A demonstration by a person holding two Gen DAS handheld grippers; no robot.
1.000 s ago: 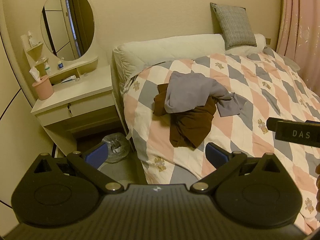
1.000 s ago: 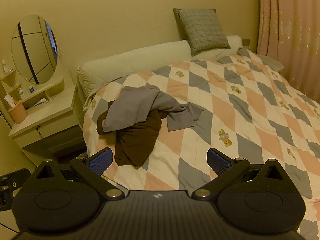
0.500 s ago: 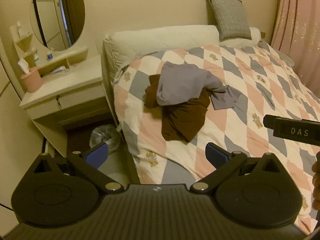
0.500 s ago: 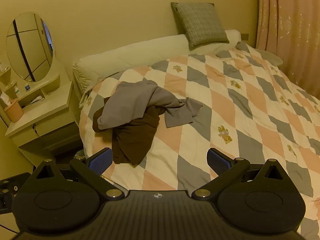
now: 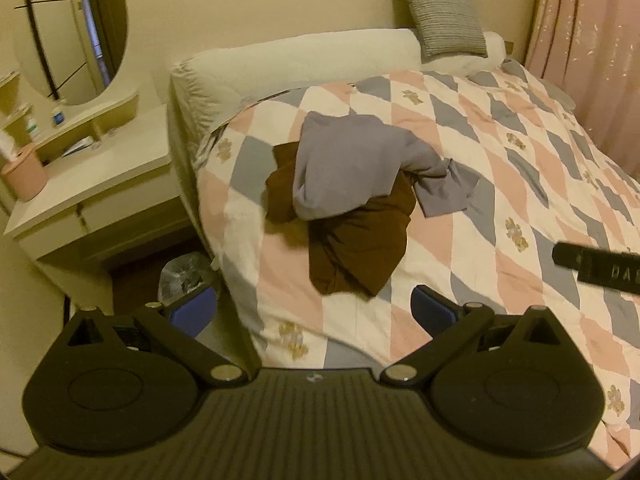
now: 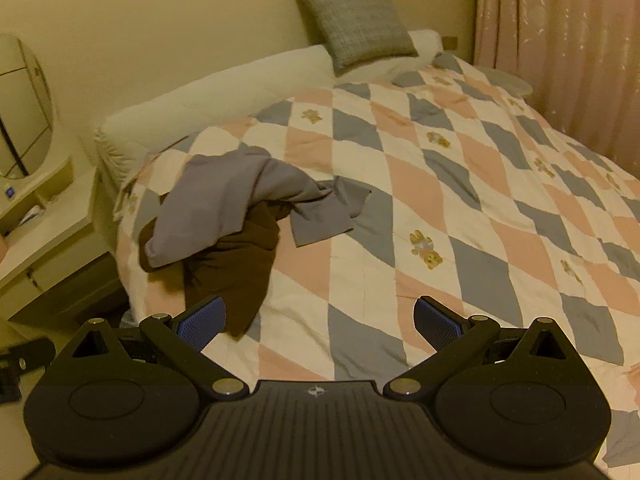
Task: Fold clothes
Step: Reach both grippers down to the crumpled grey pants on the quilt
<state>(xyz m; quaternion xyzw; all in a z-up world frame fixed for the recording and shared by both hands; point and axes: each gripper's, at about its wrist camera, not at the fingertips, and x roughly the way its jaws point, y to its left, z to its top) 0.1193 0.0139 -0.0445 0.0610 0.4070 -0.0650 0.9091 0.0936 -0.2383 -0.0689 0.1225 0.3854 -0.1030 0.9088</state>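
A crumpled grey-lilac garment [image 5: 352, 168] [image 6: 232, 196] lies on top of a dark brown garment [image 5: 360, 248] [image 6: 240, 272], both heaped on the left part of the checked quilt [image 5: 500, 200] [image 6: 460, 200]. My left gripper [image 5: 314, 312] hovers open just short of the brown garment's near edge, holding nothing. My right gripper [image 6: 318, 322] is open over the quilt, to the right of the heap, its left finger [image 6: 200, 322] close to the brown cloth's tip. A black bar of the right gripper shows at the left wrist view's right edge [image 5: 600, 268].
A cream bedside dresser [image 5: 92, 184] with an oval mirror [image 5: 76, 28] and a pink cup [image 5: 24, 176] stands left of the bed. A bin with a clear liner [image 5: 184, 276] sits on the floor beside it. A grey cushion [image 6: 356, 20] and pink curtain [image 6: 560, 48] lie behind.
Both grippers have moved forward toward the bed, so the clothes heap looms larger and nearer. Both stay open. The garments have not moved.
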